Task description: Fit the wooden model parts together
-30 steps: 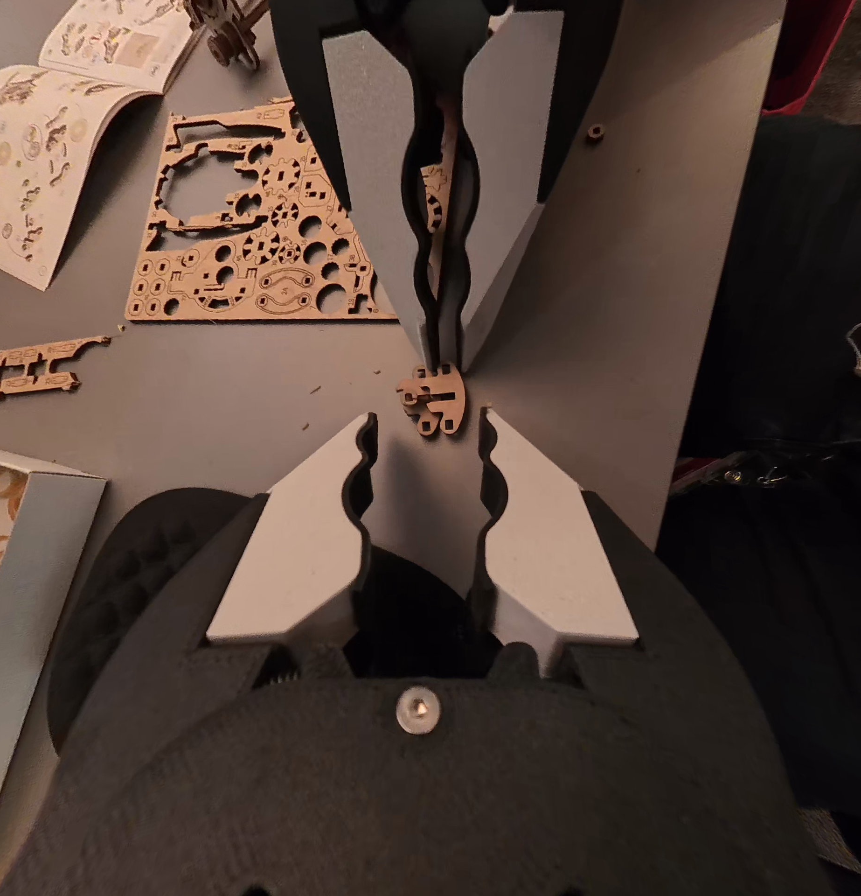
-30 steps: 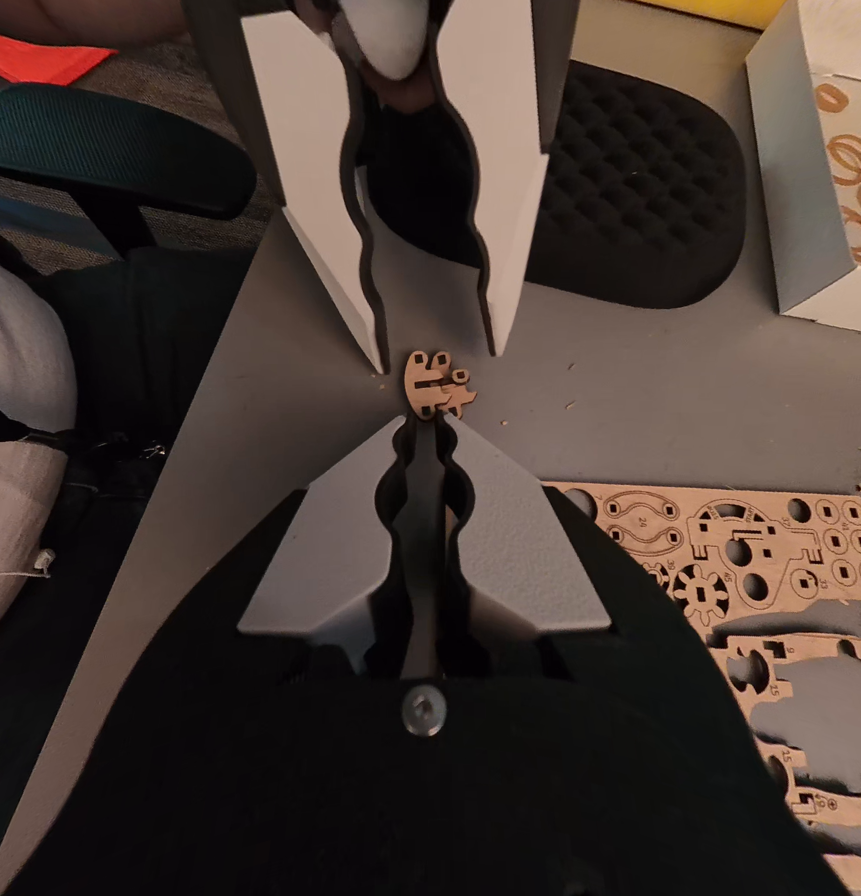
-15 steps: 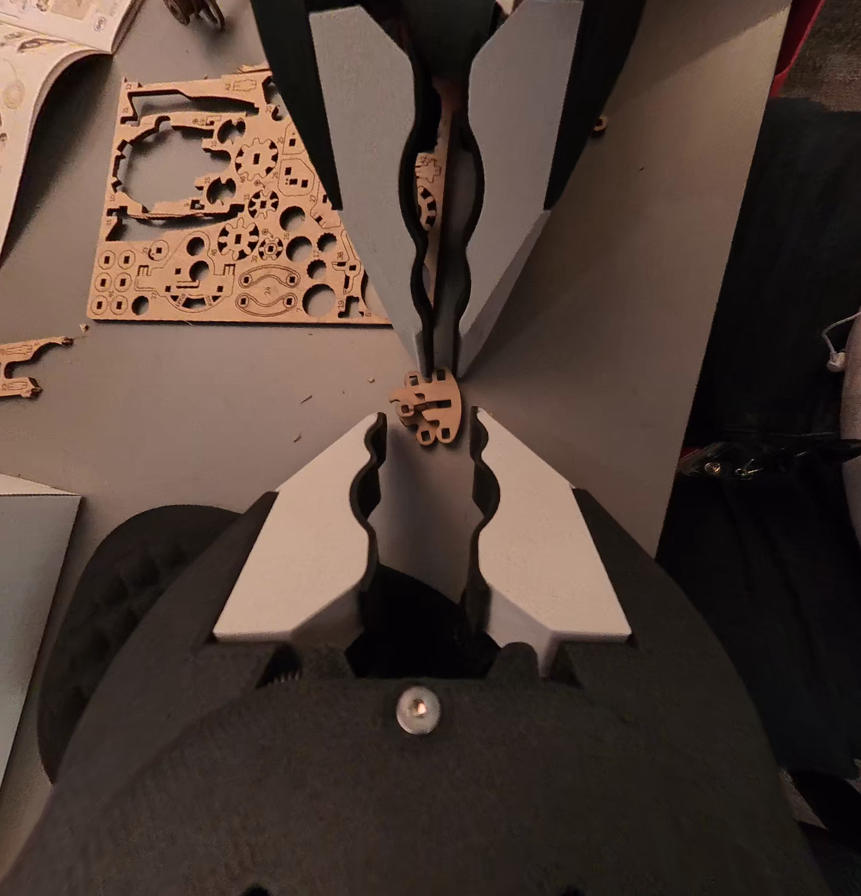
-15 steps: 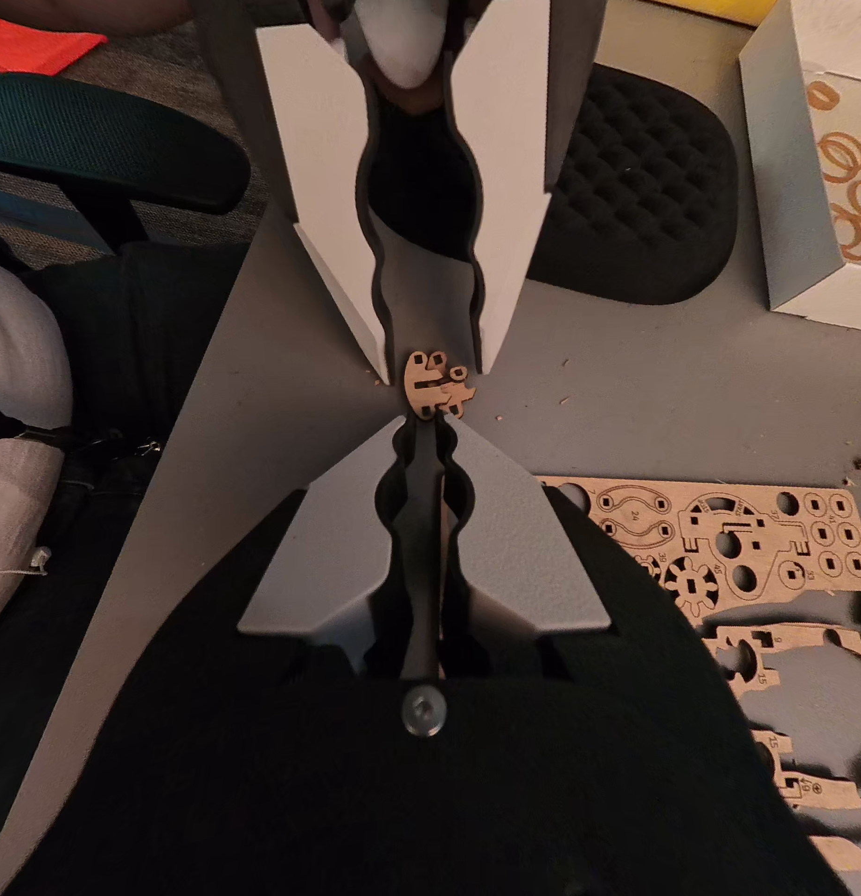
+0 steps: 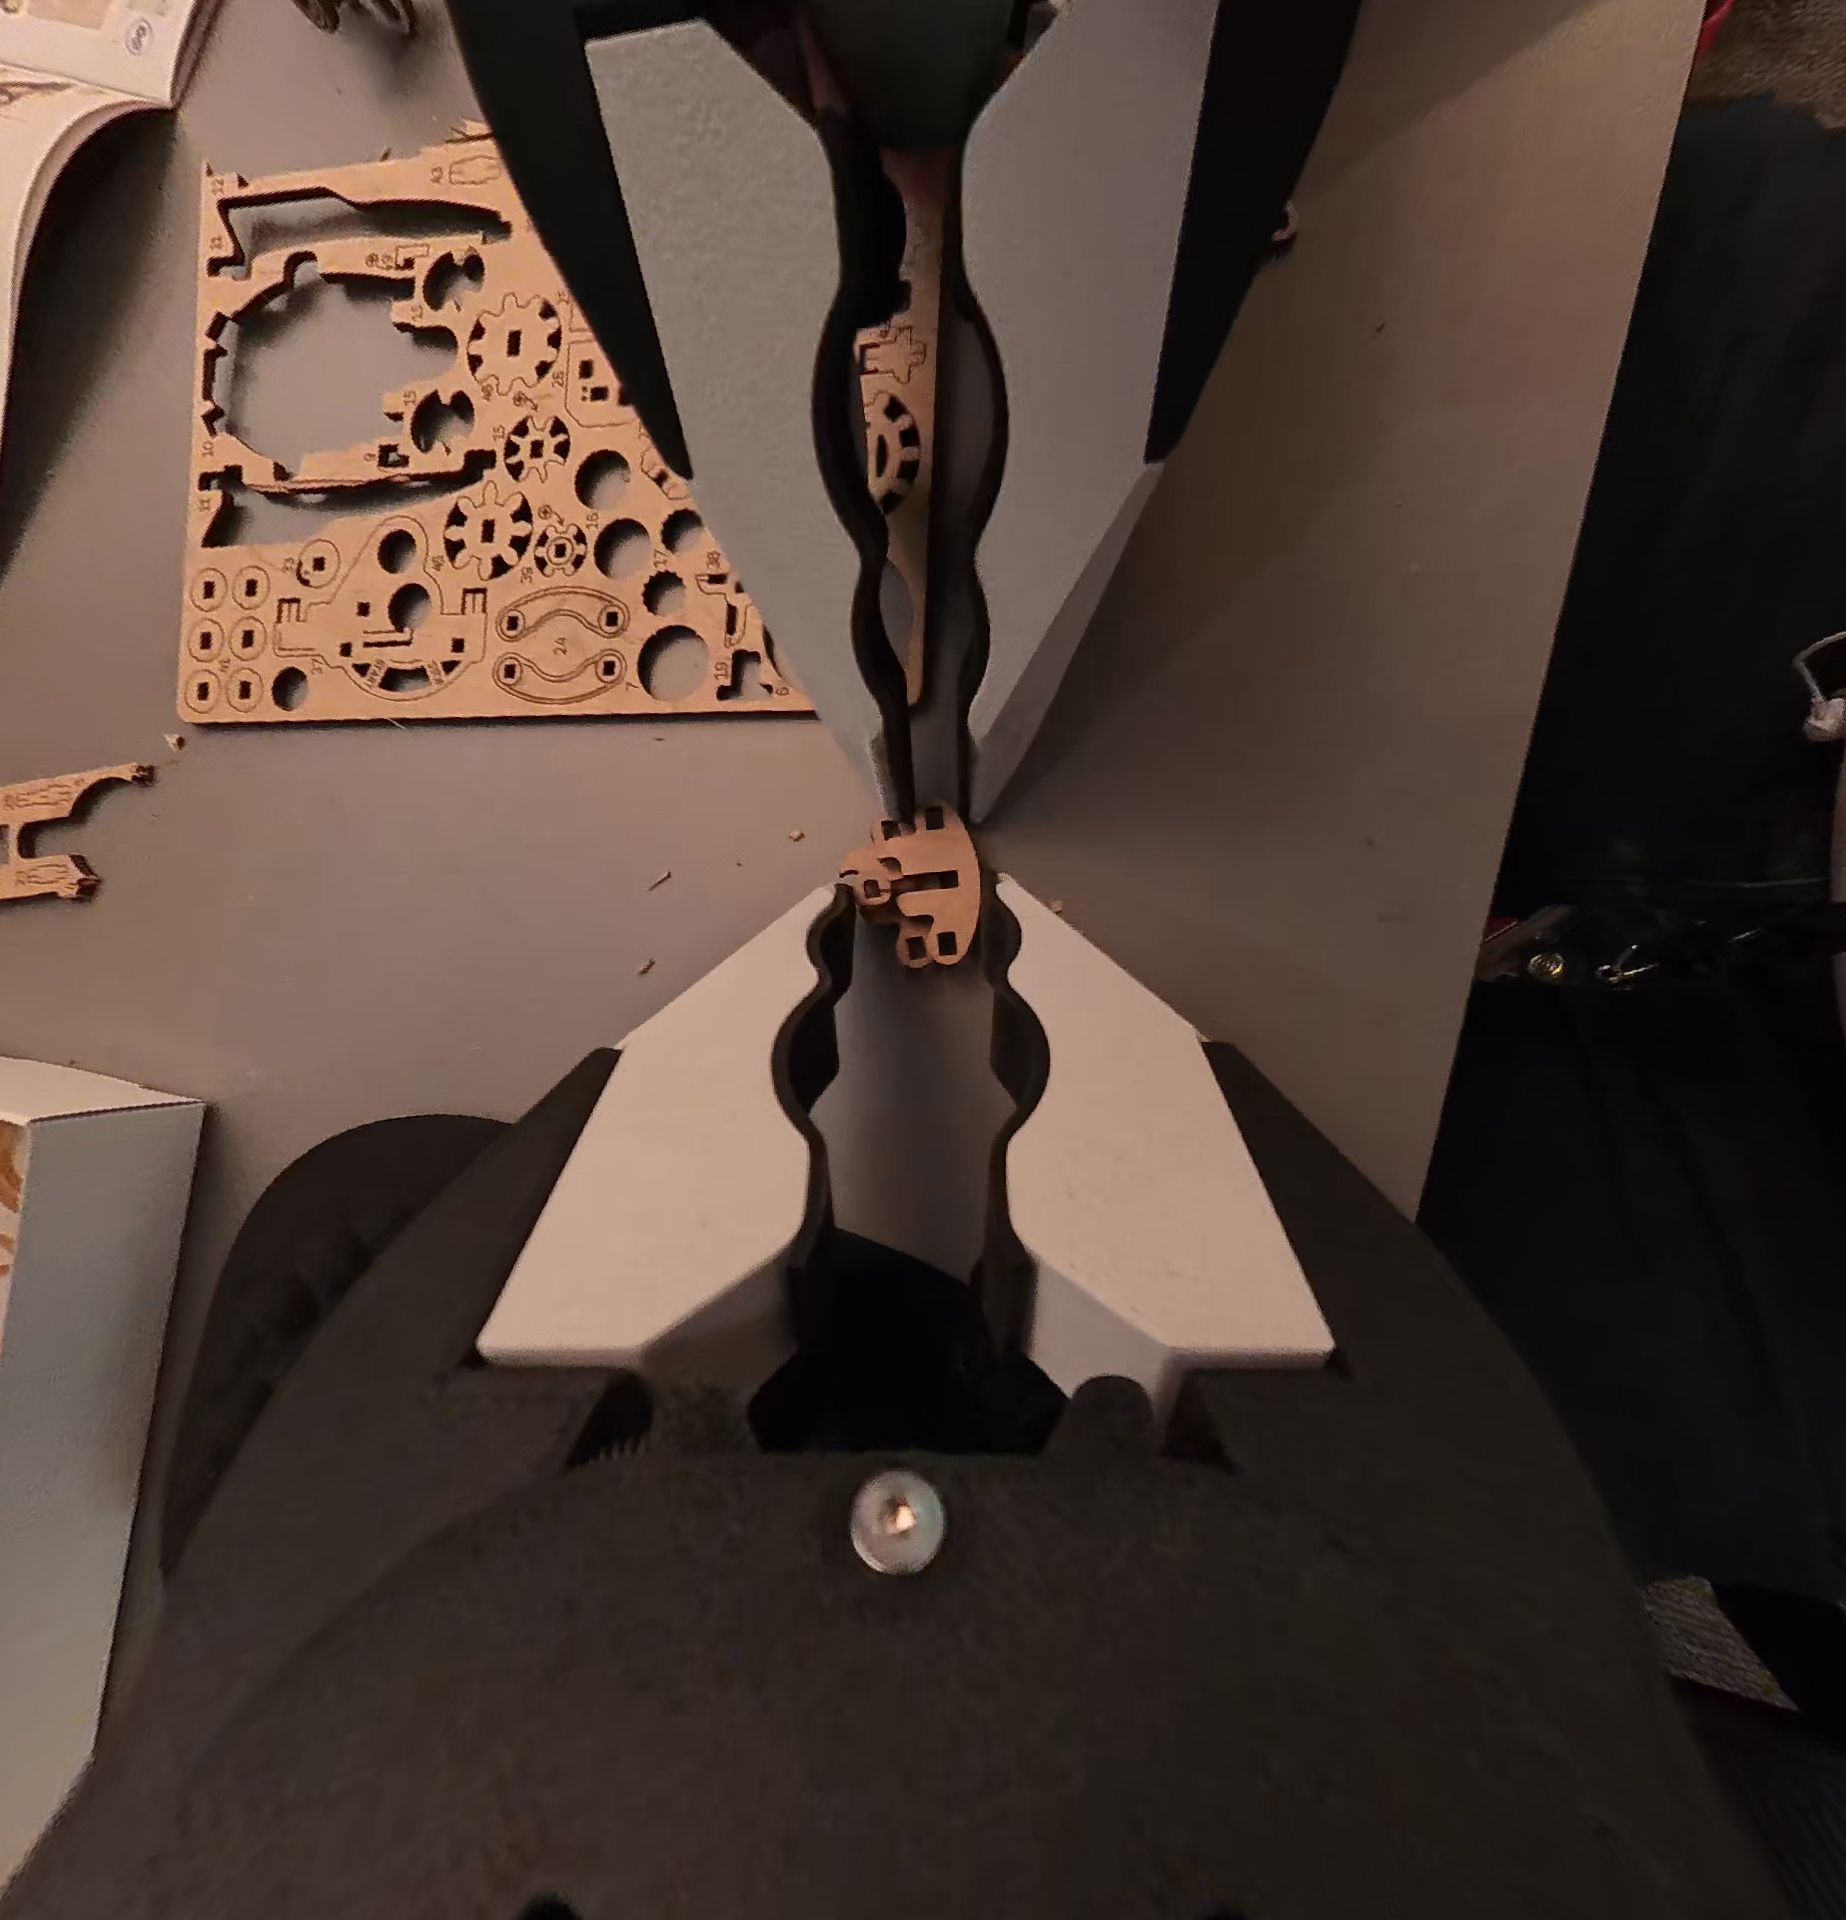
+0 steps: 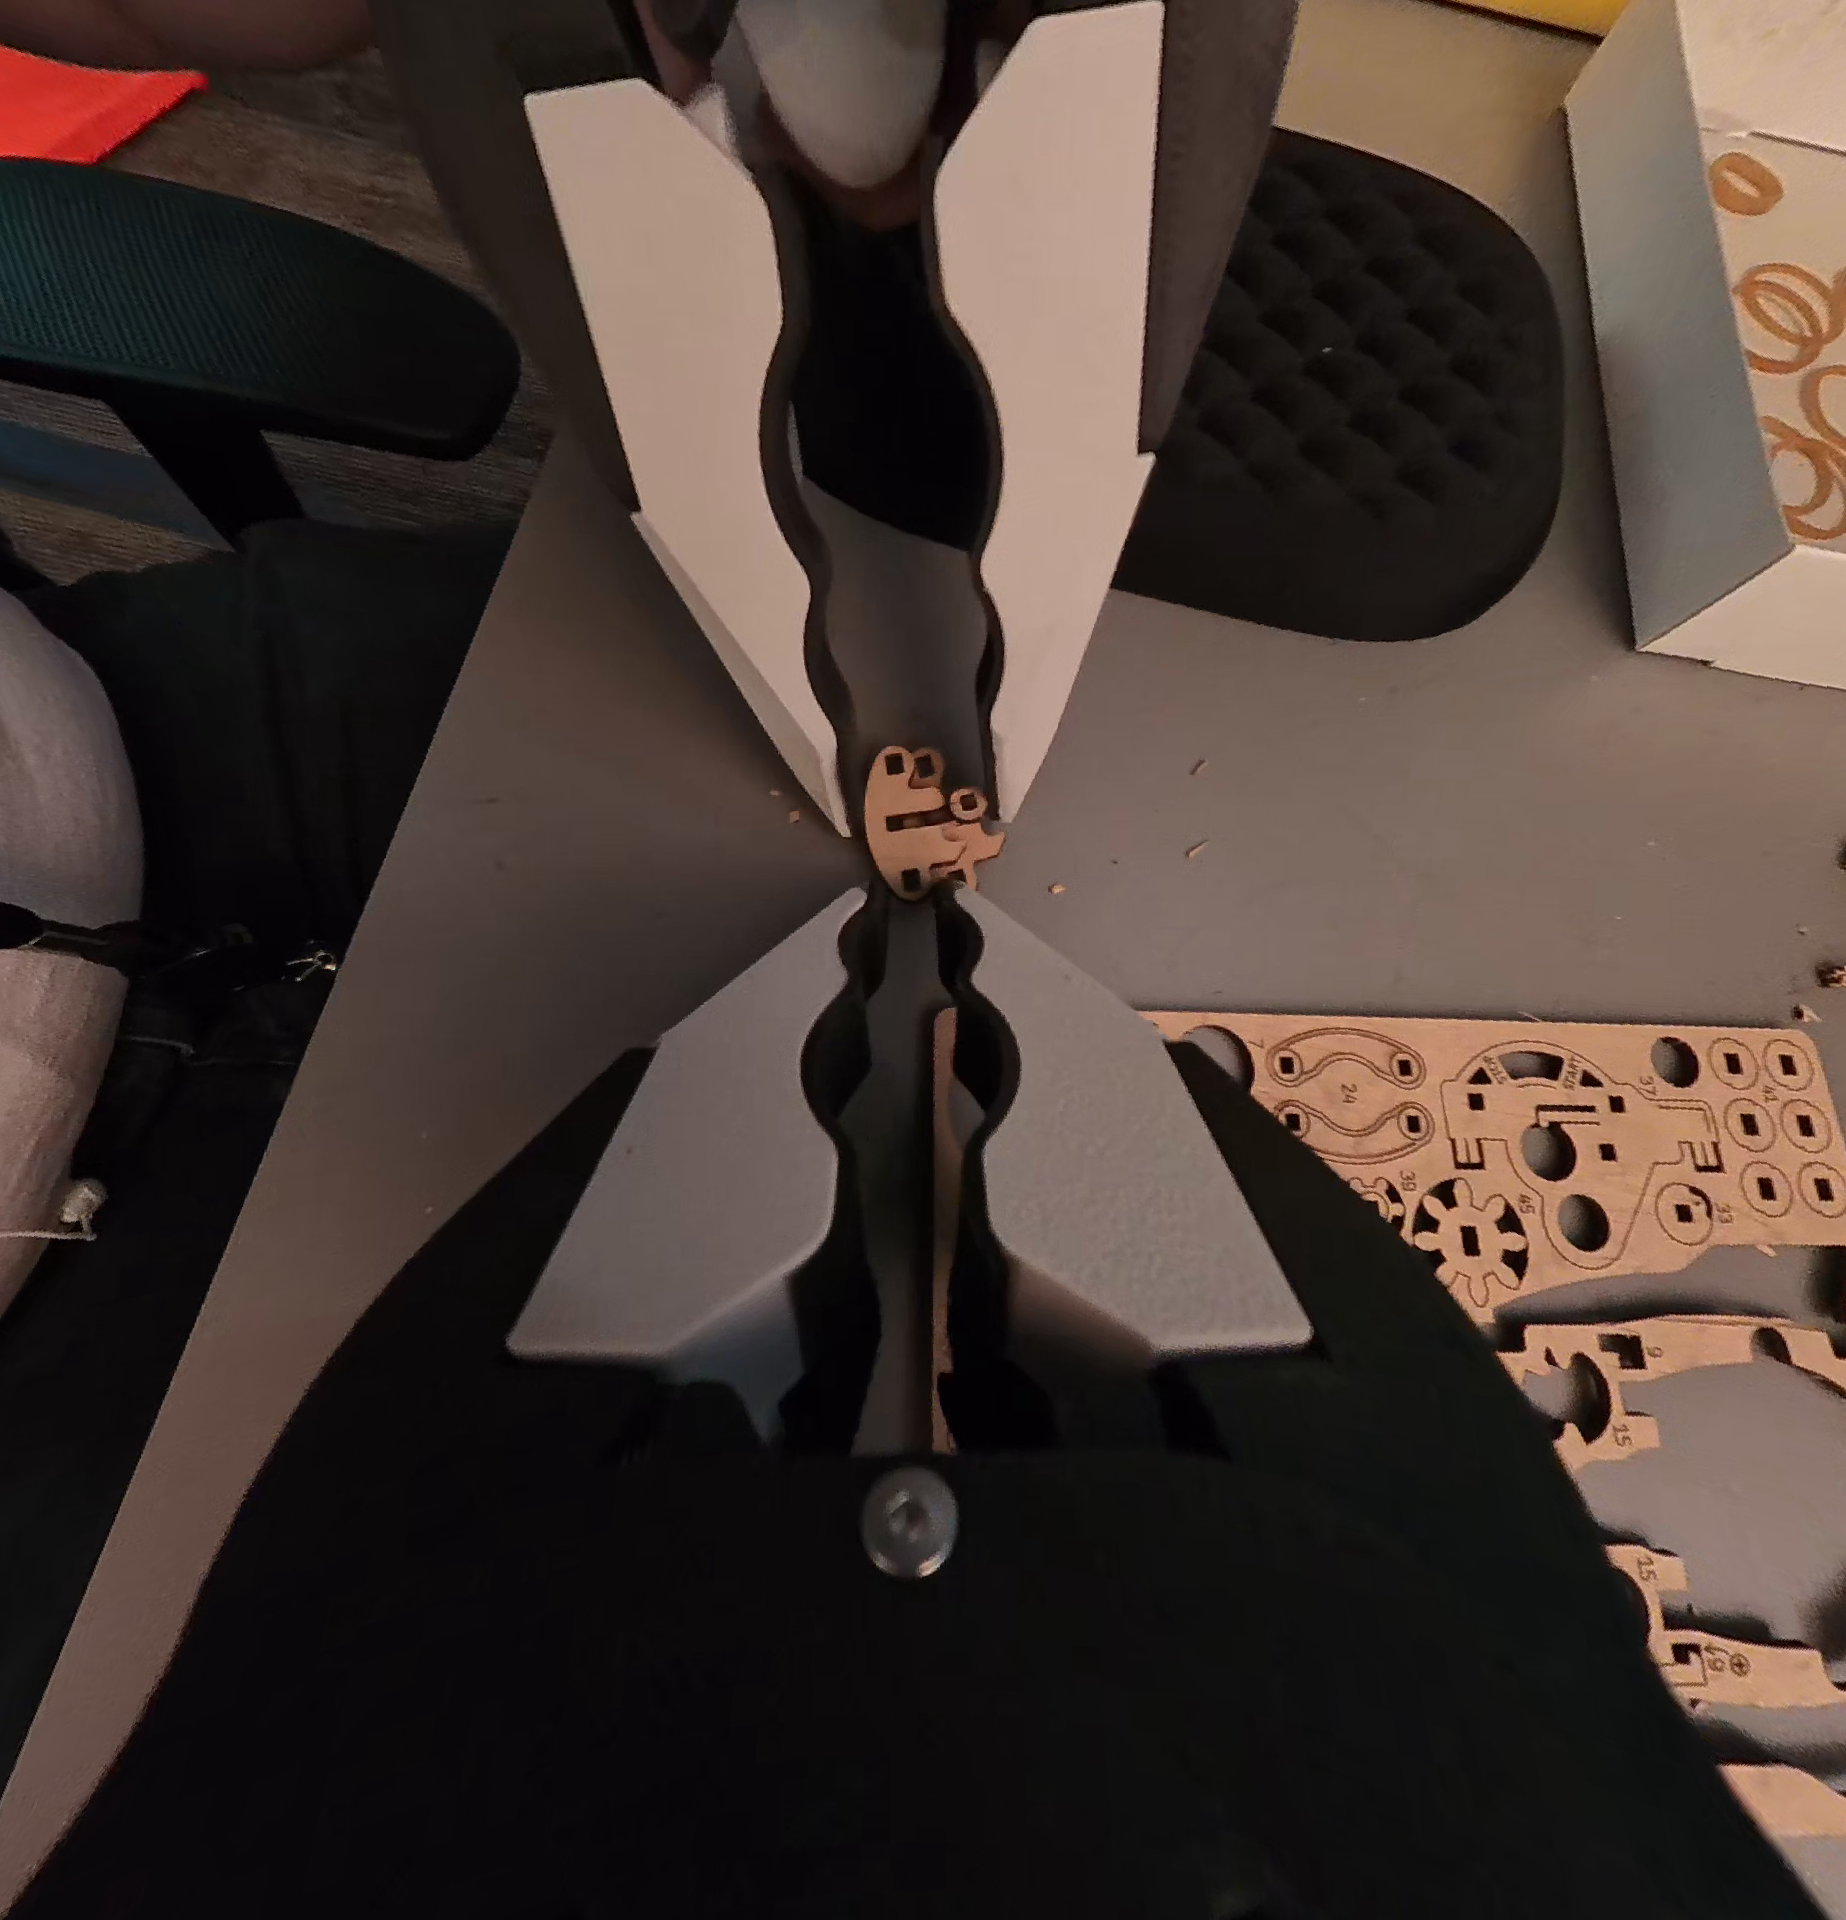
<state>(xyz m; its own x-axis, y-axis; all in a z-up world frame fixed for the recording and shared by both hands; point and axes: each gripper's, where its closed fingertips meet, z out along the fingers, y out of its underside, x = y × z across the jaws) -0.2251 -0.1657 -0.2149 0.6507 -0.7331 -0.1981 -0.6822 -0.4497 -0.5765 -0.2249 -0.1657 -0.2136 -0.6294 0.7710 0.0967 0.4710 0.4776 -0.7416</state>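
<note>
A small flat wooden part [image 5: 924, 883], made of two joined pieces, hangs just above the grey table [image 5: 431, 935]. My right gripper [image 6: 914, 899] is shut on its far edge and reaches in from the top of the left wrist view [image 5: 924, 816]. My left gripper [image 5: 921, 899] has its fingertips [image 5: 1002, 894] pressed against both sides of the same part. In the right wrist view the part [image 6: 924, 821] sits between the left gripper's [image 6: 917, 774] white fingers. The two grippers face each other, tip to tip.
A laser-cut wooden sheet [image 5: 431, 468] with several punched-out holes lies on the table, also in the right wrist view [image 6: 1521, 1143]. Nearby lie a loose wooden strip [image 5: 25, 831], an open booklet [image 5: 25, 156], a white box [image 6: 1781, 364] and a black foam pad [image 6: 1366, 416]. The table edge [image 5: 1470, 935] runs close by. The tips of both grippers are at nearly the same place.
My left gripper moved forward and narrowed its jaws until the fingertips met the sides of the wooden part. The right gripper kept its hold on the part.
</note>
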